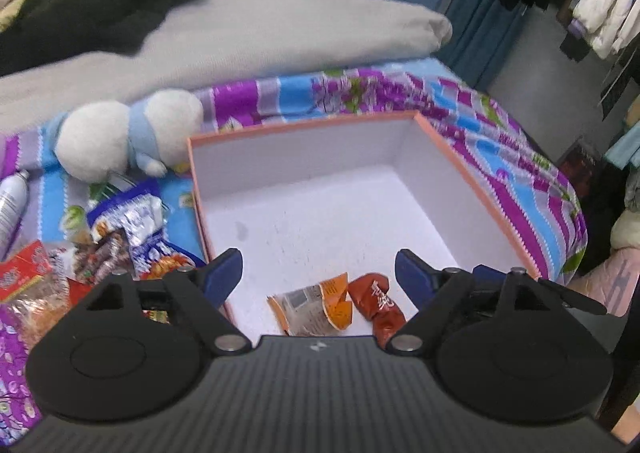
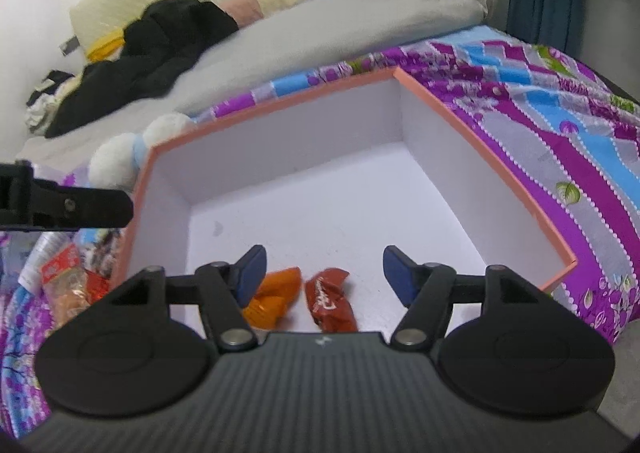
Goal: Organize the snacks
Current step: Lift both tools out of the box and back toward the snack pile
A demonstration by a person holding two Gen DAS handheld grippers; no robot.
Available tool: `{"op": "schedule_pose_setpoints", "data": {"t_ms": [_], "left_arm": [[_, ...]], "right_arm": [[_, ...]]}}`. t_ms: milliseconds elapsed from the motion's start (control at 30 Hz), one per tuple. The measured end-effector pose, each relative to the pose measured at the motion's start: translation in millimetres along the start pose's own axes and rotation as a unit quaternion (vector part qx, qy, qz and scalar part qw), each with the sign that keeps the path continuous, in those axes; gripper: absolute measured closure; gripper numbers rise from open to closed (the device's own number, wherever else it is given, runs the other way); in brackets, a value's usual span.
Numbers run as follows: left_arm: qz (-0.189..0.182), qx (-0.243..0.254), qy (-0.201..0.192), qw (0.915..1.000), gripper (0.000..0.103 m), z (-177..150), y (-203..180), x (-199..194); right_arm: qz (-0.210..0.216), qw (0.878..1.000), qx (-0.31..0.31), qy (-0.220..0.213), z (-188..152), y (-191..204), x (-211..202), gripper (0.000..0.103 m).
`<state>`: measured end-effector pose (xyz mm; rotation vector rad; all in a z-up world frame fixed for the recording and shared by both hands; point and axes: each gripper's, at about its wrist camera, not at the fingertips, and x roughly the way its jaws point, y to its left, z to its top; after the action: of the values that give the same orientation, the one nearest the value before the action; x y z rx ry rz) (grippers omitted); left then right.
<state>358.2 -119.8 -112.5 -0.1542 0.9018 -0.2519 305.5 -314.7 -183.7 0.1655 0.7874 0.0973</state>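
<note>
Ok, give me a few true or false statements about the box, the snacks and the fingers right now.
1. Two snacks lie in the box. True: an orange packet and a red packet.
2. The right gripper holds the red packet. False: its fingers are open and hold nothing.
3. A plush toy sits in the box. False: it lies outside, on the bedspread.
4. More snacks lie outside the box. True.
5. The left gripper is open. True.
</note>
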Motion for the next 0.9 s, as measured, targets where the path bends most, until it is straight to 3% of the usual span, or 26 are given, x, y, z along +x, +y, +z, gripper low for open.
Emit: {"op": "schedule_pose_setpoints", "data": {"t_ms": [433,667,900], "left_arm": [[0.005,-0.004,-0.098,0.9952,0.017,-22.6,11.7,-123.1],[0.012,-0.013,-0.138,0.9902,0.017,-57.5,27.3,-184.2],[0.029,-0.03,-0.158,0.9865,0.017,-100.9,44.6,-218.8]], "right_arm": [[0.032,0.994,-0.025,-0.097,11.8,37.9,-92.4,0.036],[0.055,0.988,-0.045,-0.138,-2.2,67.2,-138.1,0.036],[0.08,0.983,-0.062,-0.151,-29.1,91.4,-162.1,0.036]]}}
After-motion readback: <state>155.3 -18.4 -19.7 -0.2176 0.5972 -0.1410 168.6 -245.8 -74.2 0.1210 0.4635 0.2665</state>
